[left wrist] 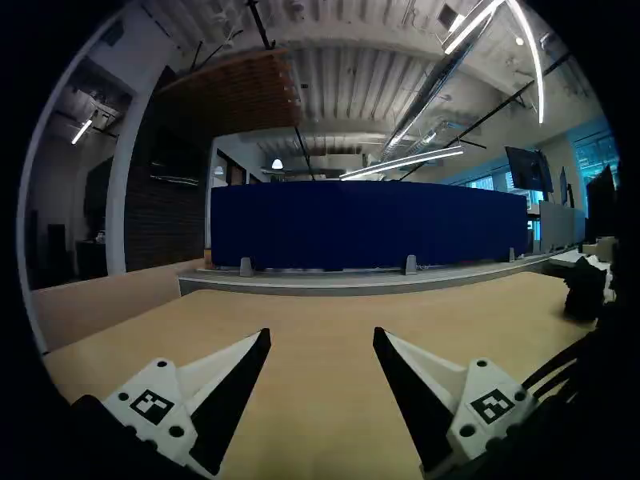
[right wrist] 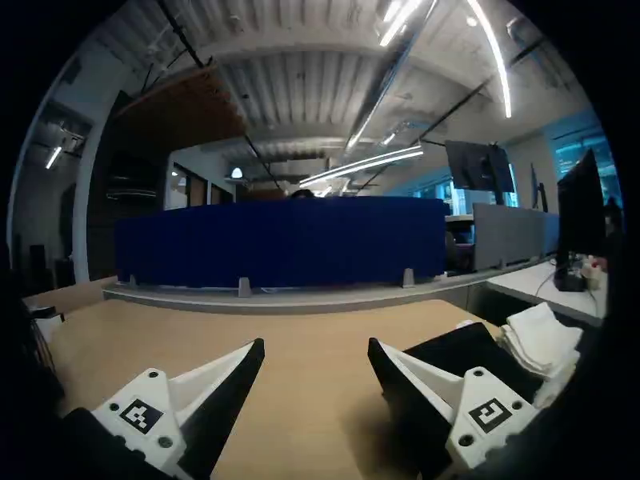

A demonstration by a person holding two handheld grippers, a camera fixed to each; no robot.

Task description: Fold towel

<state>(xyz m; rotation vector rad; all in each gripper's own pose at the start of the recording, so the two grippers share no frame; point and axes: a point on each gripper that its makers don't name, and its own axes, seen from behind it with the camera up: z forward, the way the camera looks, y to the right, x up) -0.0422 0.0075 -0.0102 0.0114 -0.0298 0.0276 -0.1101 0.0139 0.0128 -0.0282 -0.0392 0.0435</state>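
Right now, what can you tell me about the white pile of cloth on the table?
In the right gripper view the white towels look like soft cloth, folded into a loose stack of several layers with uneven edges. The stack lies near the right edge of the wooden table, next to a flat black item I cannot identify. The open right gripper is not touching it.

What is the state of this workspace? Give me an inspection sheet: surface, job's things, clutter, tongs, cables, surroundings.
Surface: light wooden table.
Job's things: white folded towels stacked at the right, untouched.
Clutter: flat black item beside the towels; dark lump, kind unclear.
Grippers: left tongs open, holding nothing; right tongs open, holding nothing.
Cables: dark cables beside the left tongs.
Surroundings: blue partition behind the table; monitor on the next desk.
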